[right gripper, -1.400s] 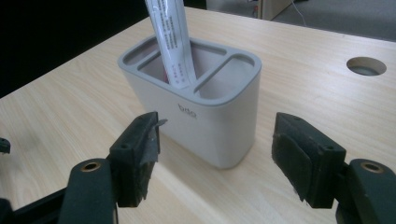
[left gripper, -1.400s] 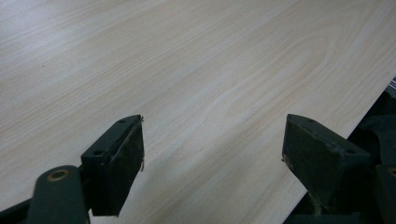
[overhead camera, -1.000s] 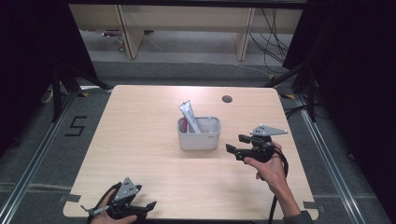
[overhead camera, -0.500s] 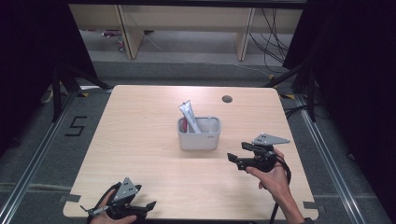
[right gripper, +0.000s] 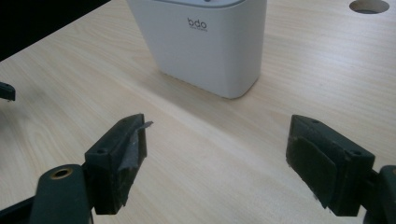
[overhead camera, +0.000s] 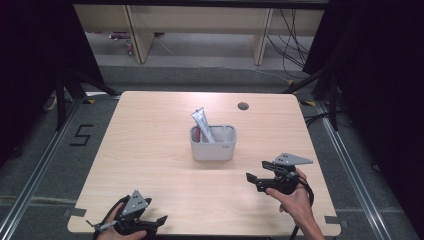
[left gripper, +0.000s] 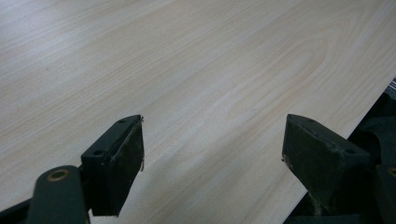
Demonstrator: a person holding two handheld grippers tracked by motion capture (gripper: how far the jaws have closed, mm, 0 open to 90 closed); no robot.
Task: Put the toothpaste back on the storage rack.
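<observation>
Looks like the drop-off is done: the tube (overhead camera: 202,124) leans in the white organizer (overhead camera: 213,147) mid-bench (overhead camera: 150,150). The right gripper (overhead camera: 252,179) has just been opening, nothing between its jaws. The left gripper (overhead camera: 160,220) idles open at the near edge. Next I'd guess parking the right one.
</observation>
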